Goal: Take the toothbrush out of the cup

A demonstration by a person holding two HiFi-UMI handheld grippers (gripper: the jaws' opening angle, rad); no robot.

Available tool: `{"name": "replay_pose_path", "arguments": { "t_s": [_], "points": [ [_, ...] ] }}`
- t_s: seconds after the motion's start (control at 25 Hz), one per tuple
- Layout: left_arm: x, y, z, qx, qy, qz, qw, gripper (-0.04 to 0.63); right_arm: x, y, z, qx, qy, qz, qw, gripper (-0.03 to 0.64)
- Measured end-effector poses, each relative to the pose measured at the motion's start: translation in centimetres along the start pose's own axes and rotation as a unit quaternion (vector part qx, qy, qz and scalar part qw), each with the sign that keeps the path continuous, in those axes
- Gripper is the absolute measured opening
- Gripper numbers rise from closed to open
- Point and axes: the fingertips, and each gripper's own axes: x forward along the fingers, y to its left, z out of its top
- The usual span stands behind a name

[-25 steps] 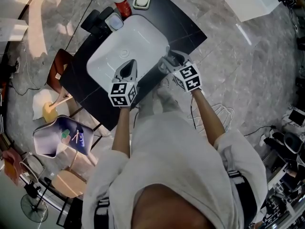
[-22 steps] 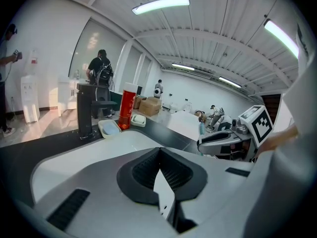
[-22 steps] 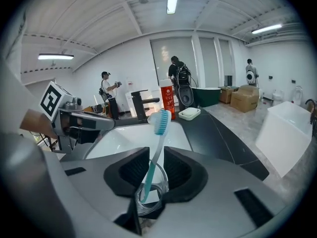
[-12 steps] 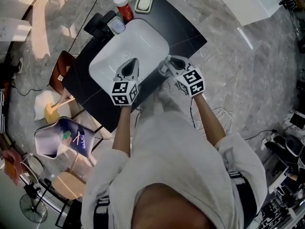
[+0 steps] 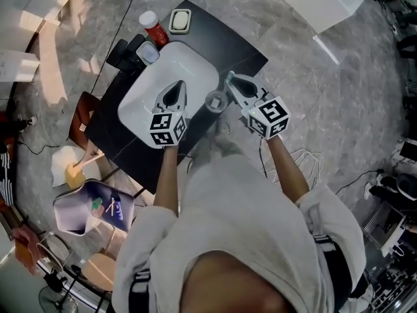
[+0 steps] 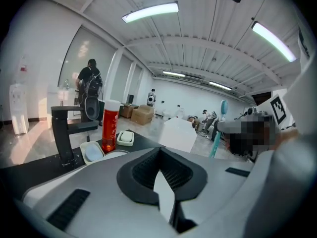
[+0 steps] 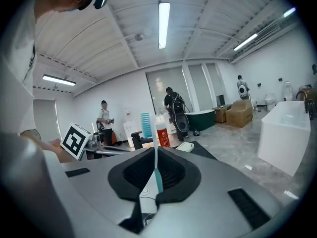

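The step in hand looks like the pull itself, and doing it well means drawing the brush straight up along the cup's own line. That way the tail is not scraping the rim or tipping the light cup (image 5: 215, 101) off the counter's (image 5: 242, 47) near edge, where it is standing just beside the sink (image 5: 189, 64). The right gripper (image 7: 156, 151) is pinching the toothbrush (image 7: 158, 178) on its thin teal handle. Its jaws have just been closing, and the handle is sitting between them now. The grip is narrow, so the brush could pivot, and an even squeeze with no twist of the wrist is probably wise. The bristle head is standing upright above the jaw tips, while the lower end is running down behind the gripper's body toward the cup below. Whether that end is already clearing the rim I cannot tell. The left gripper (image 6: 159, 151) is hovering over the sink with its jaws pressed together on nothing, near the cup but apart from it, and it could be steadying the cup if it starts to rock.
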Motion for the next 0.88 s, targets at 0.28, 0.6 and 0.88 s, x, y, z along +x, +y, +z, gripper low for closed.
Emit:
{"name": "replay_pose_path", "arguments": {
  "t_s": [0.28, 0.6, 0.88],
  "points": [
    [1.4, -1.1, 1.3, 0.013, -0.005, -0.020, 0.9997, 0.026, -2.5, -4.5, 1.6, -0.018, -0.018, -0.071, 0.997, 0.031],
    [3.3, -1.5, 1.4, 0.015, 0.003, -0.037, 0.9992, 0.026, -4.6, -9.5, 0.6, -0.048, 0.008, -0.141, 0.989, 0.031],
    [4.7, -1.3, 1.0, 0.009, 0.016, -0.042, 0.9990, 0.026, -2.8, -11.6, -1.4, -0.137, 0.087, -0.156, 0.974, 0.032]
  ]
}}
